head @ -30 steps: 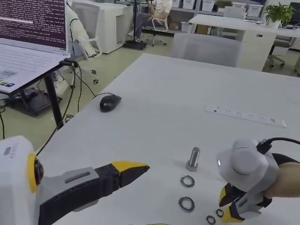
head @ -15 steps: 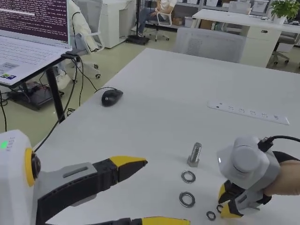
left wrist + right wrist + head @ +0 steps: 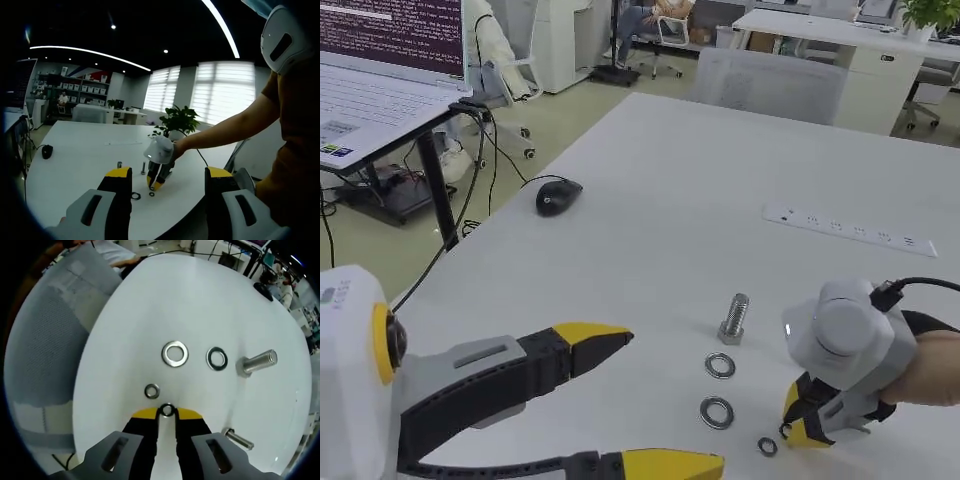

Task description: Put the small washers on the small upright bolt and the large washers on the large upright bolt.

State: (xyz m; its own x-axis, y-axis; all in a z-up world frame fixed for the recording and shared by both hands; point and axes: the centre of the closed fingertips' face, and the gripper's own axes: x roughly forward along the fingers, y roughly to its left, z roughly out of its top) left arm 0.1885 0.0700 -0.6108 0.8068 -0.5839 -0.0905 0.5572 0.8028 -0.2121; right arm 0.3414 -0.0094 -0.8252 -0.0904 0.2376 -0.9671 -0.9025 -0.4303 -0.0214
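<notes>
1. Lying flat on the counter [image 3: 175, 300], the small washer [image 3: 167, 410] looks light, hard and slippery. Its thin outer edges are the place to pinch.
2. The right claw [image 3: 167, 414] is nearly shut, squeezing the small washer between its tips.
3. The left claw [image 3: 169, 174] gapes wide, holding nothing.
4. A second ago the small washer lay just beside those tips, not between them.

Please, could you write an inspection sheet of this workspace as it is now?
Surface: white table.
Job's things: large bolt upright, small bolt nearby; two large washers, one small washer loose.
Clutter: mouse, power strip.
Grippers: left hand-held gripper open; right hand-held gripper tips flank a second small washer, grip unclear.
Cables: gripper cable; floor cables beside laptop.
Surroundings: chair, seated person, plant.
</notes>
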